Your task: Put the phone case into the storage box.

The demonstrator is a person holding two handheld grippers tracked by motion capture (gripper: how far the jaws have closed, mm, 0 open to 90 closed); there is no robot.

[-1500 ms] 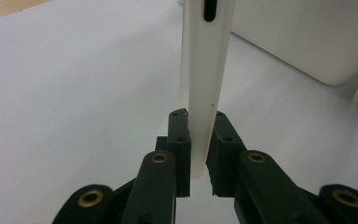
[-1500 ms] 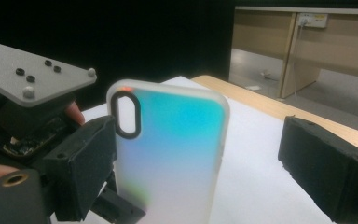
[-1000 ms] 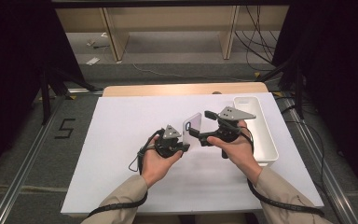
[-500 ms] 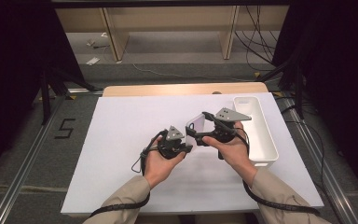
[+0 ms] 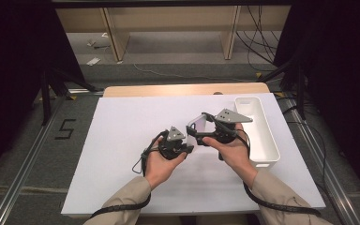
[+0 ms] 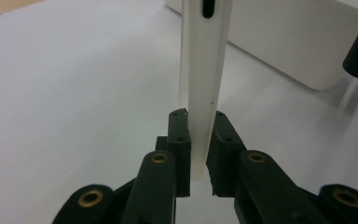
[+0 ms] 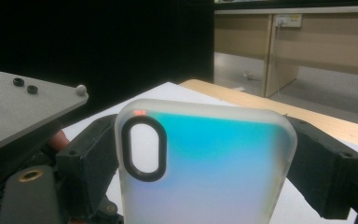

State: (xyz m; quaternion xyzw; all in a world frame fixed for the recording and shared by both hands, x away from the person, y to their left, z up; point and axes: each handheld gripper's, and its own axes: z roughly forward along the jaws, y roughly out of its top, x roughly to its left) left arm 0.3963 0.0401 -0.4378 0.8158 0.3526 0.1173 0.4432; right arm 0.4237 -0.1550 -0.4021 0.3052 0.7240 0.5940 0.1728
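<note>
Left gripper jaws clamp the phone case edge-on, mid-frame; right gripper jaws, just closing, straddle its width, contact unclear.

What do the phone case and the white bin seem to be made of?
Phone case: probably soft frosted plastic or silicone; matte and translucent, with light glowing through it. Bin: likely rigid plastic, opaque white with a smooth, slightly shiny wall and rounded corners.
</note>
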